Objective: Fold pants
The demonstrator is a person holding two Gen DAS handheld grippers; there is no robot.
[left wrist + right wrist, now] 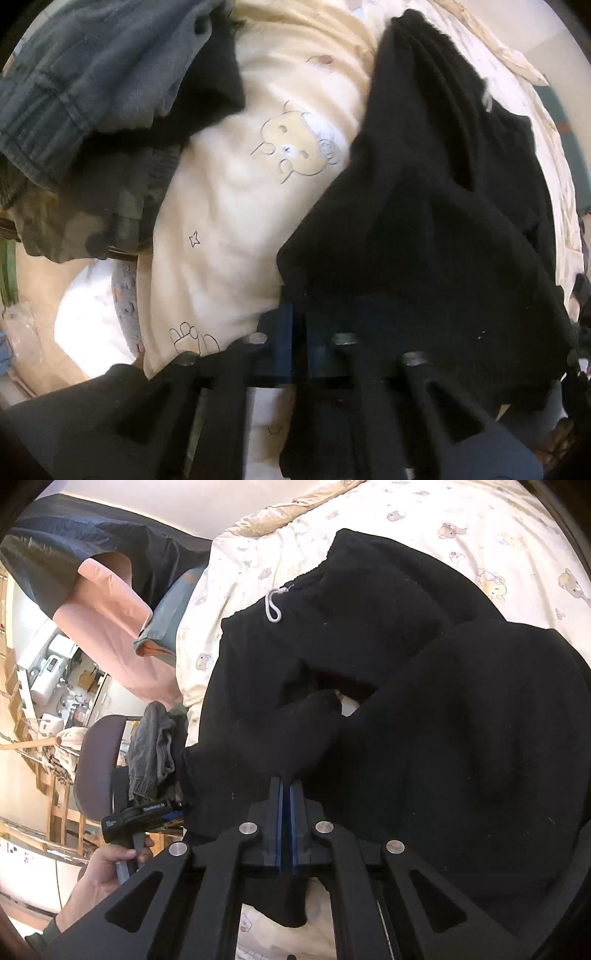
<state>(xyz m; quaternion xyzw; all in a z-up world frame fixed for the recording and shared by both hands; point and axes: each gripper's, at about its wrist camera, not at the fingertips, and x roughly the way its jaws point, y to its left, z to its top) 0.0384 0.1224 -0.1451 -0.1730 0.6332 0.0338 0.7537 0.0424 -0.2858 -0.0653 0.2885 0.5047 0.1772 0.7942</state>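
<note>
- Left wrist view: the left gripper [299,314] points steeply down at the bed; its jaws are closed together, and the edge of the black pants [424,221] lies over their tips, so the cloth seems pinched, though motion blur hides the contact itself.
- The pants spread ahead of the jaws and off to their right, draped across the cream bedsheet [240,184], which is printed with bears.
- Ahead and to the left of the jaws lies a heap of grey clothes [85,85].
- Right wrist view: the right gripper [286,784] has its blue-lined jaws pressed together on a fold of the pants [443,720], which bunch up just ahead of the tips and hang below them.
- A white drawstring [273,605] shows on the waistband, farther ahead of the jaws.
- Left of the jaws, a hand [103,871] holds the other gripper [147,812], beside a chair [96,760] bearing grey clothes.
</note>
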